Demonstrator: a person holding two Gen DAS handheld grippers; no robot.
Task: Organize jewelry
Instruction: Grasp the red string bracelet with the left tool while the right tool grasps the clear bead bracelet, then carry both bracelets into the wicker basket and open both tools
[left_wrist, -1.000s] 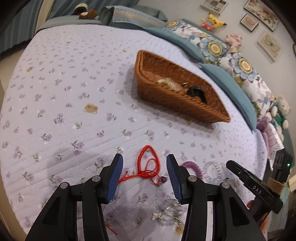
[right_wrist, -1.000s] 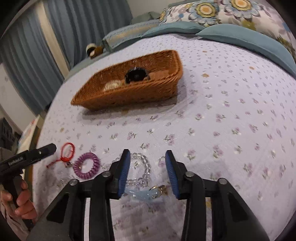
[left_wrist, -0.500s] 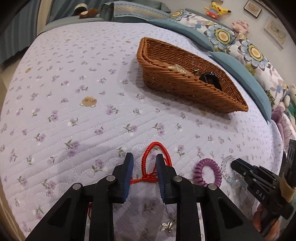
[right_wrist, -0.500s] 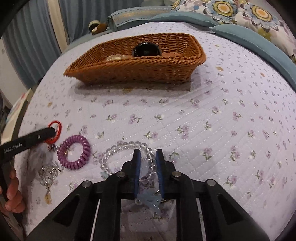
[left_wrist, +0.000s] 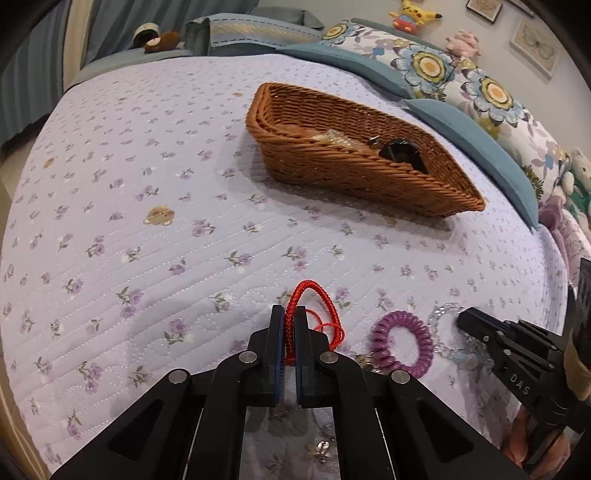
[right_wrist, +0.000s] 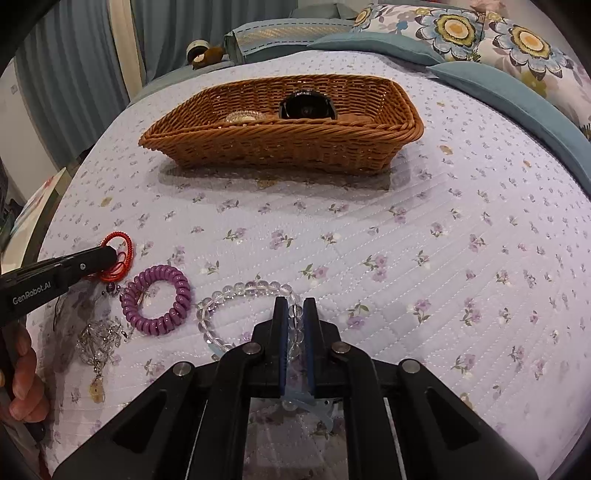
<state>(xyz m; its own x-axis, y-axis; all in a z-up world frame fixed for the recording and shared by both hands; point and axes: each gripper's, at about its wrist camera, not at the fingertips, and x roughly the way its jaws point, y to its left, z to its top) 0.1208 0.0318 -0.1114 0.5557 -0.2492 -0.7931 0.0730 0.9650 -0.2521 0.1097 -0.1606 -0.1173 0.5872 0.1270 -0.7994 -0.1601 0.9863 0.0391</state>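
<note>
Lilac floral quilted bedspread (left_wrist: 184, 155). Left gripper (left_wrist: 289, 314) pinches the red braided cord bracelet (left_wrist: 314, 291), its loop pointing toward the long brown wicker basket (right_wrist: 280, 147); right gripper (right_wrist: 294, 306) clamps the clear bead bracelet (right_wrist: 236, 288).

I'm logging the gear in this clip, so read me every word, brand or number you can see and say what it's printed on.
"GenRobot.AI": white lettering on the side of the left gripper, seen from the right wrist view.
"DAS": on the side of the right gripper, seen from the left wrist view.
The framed pictures on the wall are too small to show any text.
</note>
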